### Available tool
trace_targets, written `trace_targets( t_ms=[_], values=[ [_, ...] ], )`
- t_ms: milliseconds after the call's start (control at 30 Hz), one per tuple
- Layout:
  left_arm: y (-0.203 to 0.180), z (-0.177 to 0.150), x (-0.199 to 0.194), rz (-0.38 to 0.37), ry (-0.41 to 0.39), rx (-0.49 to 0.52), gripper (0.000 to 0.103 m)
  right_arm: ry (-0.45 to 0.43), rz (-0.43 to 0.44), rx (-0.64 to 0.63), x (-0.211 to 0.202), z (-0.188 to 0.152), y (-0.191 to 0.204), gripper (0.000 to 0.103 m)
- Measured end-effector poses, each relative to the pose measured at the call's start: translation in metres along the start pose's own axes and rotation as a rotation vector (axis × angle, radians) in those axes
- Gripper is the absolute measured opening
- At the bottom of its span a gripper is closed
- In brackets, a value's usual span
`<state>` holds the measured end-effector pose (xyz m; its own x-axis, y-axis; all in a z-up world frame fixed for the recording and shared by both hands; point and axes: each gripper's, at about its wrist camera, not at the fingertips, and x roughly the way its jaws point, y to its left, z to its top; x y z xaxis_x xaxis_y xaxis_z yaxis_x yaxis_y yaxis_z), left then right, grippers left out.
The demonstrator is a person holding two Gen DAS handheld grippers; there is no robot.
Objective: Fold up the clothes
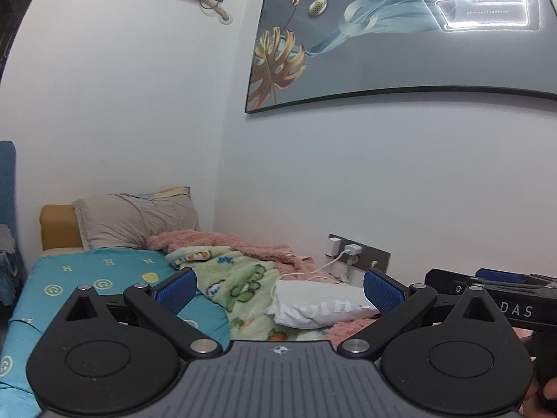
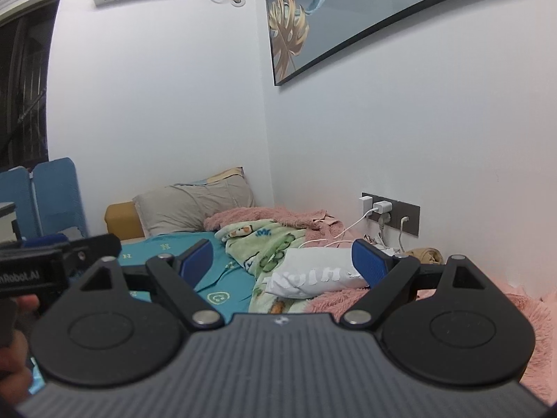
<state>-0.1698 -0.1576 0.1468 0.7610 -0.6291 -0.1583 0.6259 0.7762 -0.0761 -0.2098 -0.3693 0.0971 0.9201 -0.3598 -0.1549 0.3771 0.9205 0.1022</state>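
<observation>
Both tongs, left (image 1: 280,287) and right (image 2: 282,257), hang wide open and empty above the bed (image 1: 69,278), side by side. From left: teal sheet, green cartoon blanket (image 1: 240,278), then a white garment (image 1: 320,308) with lettering (unreadable) lying on the pink blanket (image 2: 487,306) near the wall sockets. Its compact, rolled look suggests folding is largely done, though its far side is hidden.

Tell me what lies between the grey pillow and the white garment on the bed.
In both wrist views, a pink fuzzy blanket and a green cartoon-print blanket lie between the grey pillow and the white garment; the garment rests on the green one.
</observation>
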Motion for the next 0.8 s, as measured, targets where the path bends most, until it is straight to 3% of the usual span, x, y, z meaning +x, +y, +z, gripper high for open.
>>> trace_targets(
  t_ms=[800],
  values=[
    [0.016,-0.012,0.008,0.043,0.003,0.002,0.103,0.007,-0.023,-0.042,0.014,-0.015,0.015,0.088]
  ],
)
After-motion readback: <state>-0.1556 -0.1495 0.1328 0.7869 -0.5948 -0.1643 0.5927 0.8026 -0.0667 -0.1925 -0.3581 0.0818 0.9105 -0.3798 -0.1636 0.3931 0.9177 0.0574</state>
